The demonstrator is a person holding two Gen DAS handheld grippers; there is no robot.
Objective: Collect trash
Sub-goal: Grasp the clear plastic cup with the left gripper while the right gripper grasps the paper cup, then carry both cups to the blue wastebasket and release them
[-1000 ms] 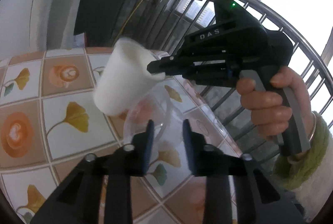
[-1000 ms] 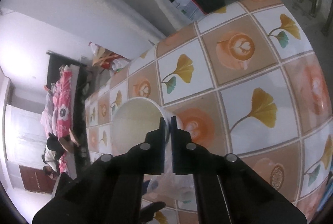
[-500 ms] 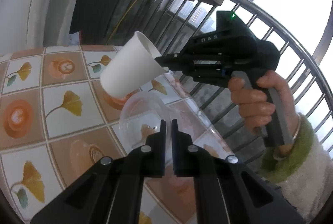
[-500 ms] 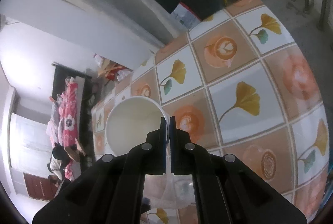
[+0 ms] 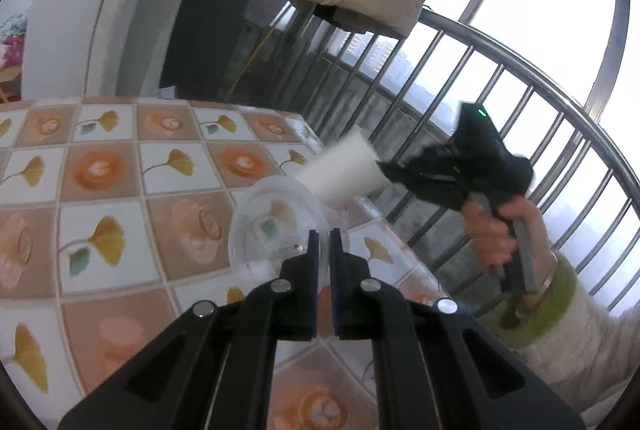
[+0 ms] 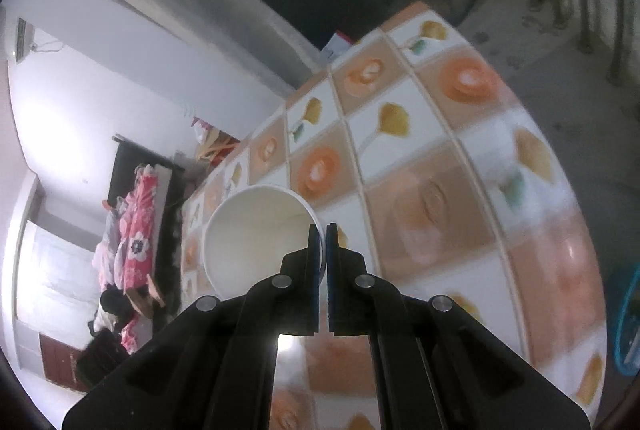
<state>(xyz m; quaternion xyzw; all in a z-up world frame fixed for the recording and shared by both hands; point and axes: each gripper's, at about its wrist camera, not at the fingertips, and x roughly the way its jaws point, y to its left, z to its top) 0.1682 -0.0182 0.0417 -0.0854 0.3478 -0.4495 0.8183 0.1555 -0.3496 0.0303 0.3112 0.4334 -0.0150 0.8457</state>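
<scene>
Left gripper (image 5: 324, 236) clamped on rim of clear plastic cup (image 5: 276, 230), ribbed, round; right gripper (image 6: 322, 230) pinching rim of white paper cup (image 6: 256, 230), smooth, conical, at 9 o'clock of fingertips; glossy floral-tile table (image 5: 120, 166) below

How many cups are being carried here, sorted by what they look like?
White paper cup: 1, pinched at its rim by the right gripper
Clear plastic cup: 1, pinched at its rim by the left gripper
Total: 2

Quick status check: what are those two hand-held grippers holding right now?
Left hand-held gripper shut on clear plastic cup. Right hand-held gripper shut on white paper cup rim. Both lifted above tiled table. Nothing in the way.
</scene>
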